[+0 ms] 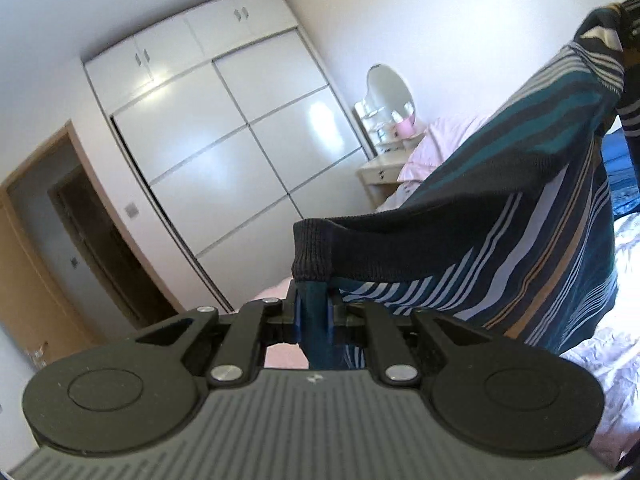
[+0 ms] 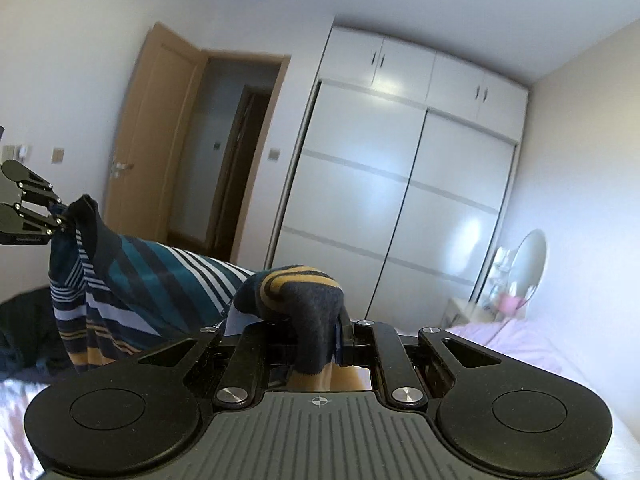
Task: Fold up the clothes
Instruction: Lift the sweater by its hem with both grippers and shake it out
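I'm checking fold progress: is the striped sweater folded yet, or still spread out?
Spread, not folded. The striped sweater hangs stretched in the air between the left gripper and the right gripper, each shut on an edge.

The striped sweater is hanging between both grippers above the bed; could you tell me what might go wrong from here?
1. The left gripper pinches only a narrow bit of the striped sweater near a dark ribbed cuff, so it may slip out.
2. The right gripper holds a bunched wad, which could fold in creased.
3. The body sags toward the bed and could land crumpled.
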Tool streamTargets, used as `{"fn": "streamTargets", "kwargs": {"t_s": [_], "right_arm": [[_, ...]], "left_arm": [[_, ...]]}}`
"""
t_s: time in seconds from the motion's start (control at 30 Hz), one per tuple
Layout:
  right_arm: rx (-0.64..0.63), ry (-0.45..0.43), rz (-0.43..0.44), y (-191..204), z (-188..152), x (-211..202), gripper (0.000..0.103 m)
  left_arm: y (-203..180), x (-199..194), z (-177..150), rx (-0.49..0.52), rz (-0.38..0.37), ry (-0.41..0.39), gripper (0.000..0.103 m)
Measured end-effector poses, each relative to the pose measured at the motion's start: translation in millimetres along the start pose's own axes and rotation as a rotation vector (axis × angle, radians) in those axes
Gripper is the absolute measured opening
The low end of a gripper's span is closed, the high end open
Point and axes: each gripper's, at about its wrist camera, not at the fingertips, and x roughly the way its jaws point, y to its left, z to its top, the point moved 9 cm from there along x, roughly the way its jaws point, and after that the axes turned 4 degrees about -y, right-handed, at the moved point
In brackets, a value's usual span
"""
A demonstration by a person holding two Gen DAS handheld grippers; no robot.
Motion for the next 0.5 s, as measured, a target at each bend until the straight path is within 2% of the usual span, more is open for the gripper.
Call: {"fn": "streamTargets", "kwargs": {"t_s": [0.1,0.2,0.33,0.43,0.5], "right_arm": [[0.03,-0.053,-0.045,8,33,-15,0.011],[0.064,-0.092,-0.102,3,57,-33,0.011],[0.073,-0.09,-0.155,-19,72,-21,0.011],[0.059,-0.043,-0.175,-38,64,8,0.011],[0.072,0.035,-0.165,-55,33,43,0.012]], "left_arm": [[17,-18,30,0.06,-0.009,-0.067,0.01],[27,-18,67,0.099,-0.024,-0.126,0.01],[23,13,100,0.137,-0.064,-0.143,0.011],[7,74,94,0.144,-0.114,-0.096,0.012],[-19,133,68,0.122,-0.158,-0.027,0.012]]}}
